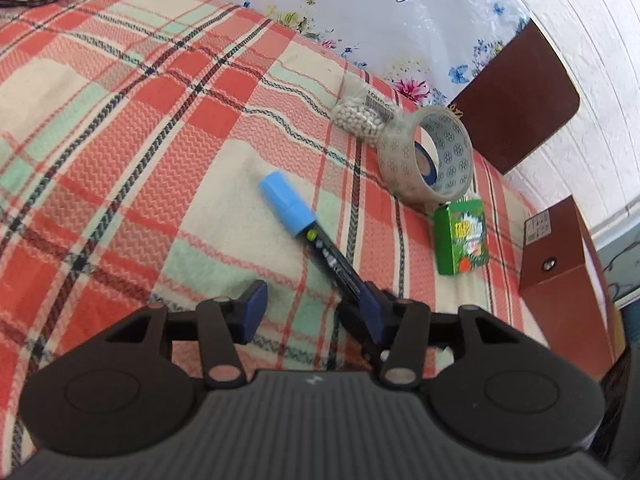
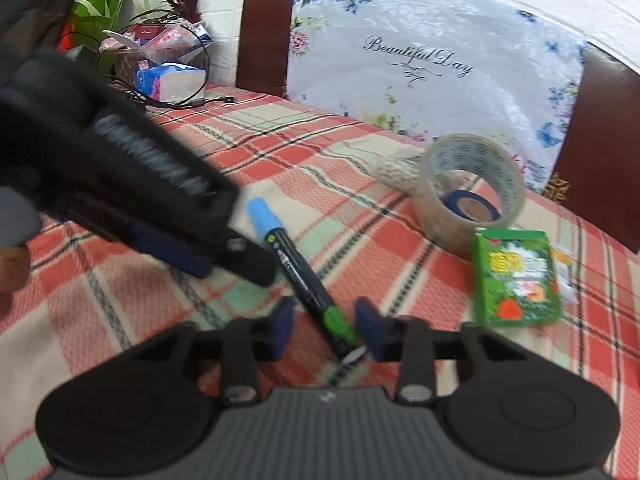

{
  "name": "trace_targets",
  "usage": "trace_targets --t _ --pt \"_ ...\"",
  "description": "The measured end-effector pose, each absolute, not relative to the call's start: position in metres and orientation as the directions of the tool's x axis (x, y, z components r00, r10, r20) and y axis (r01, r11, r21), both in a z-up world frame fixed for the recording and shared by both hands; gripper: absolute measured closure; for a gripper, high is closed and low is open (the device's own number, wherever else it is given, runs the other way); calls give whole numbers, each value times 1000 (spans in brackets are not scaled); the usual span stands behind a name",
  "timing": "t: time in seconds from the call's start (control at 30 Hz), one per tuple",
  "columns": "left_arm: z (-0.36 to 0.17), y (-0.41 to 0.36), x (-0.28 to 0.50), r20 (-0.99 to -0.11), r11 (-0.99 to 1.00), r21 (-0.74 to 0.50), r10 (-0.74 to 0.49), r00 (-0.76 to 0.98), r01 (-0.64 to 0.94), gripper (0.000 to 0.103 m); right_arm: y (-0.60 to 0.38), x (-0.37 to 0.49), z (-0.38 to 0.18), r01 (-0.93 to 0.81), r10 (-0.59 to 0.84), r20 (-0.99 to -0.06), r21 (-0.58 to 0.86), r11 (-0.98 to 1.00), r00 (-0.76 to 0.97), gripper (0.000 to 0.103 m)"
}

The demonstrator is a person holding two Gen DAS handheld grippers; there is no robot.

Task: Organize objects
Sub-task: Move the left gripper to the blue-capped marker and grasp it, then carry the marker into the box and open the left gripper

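A black marker with a light blue cap lies slanted on the plaid cover. In the left wrist view my left gripper is open, its right pad against the marker's lower barrel and cloth between the jaws. In the right wrist view the marker runs down to a green tail end that sits between the pads of my right gripper, which is shut on it. The left gripper's fingers reach in from the left, beside the barrel.
A clear tape roll stands on edge with a small blue roll inside it. Next to it are a bag of beads and a green box. A floral plastic bag leans on the brown headboard. Cables and packets lie far left.
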State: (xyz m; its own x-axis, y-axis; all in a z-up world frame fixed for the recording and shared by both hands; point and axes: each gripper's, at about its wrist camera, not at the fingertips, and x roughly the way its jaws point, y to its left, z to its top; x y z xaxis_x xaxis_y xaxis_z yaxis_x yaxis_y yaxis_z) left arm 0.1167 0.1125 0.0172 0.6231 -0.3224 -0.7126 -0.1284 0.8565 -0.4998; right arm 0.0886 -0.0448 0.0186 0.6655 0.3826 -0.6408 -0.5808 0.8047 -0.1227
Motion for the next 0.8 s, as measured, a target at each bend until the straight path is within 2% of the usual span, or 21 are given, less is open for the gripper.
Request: trace_targets --t 0.1,0.23,0.27,0.3,0.5,0.8 --pt "17 110 119 -700 842 -526 -346 624 -123 53 -45 82 19 -558 380 -645 -87 825 663 85" --pt "13 102 115 -697 837 -539 -379 608 -96 73 -58 70 23 -540 442 -655 61 839 612 85" --pt "13 99 113 -702 840 -533 -375 605 -98 74 -61 63 24 -546 455 -653 76 834 605 85" --pt "14 95 111 -705 848 -521 -367 607 -93 80 -62 56 24 -541 447 -648 64 839 616 85" --pt "30 71 106 -688 845 -534 -413 597 -31 81 -85 38 33 -488 419 -605 58 871 677 85" --pt "105 -30 134 -617 855 -475 -492 614 208 82 -157 32 76 -307 262 -407 -48 951 875 85"
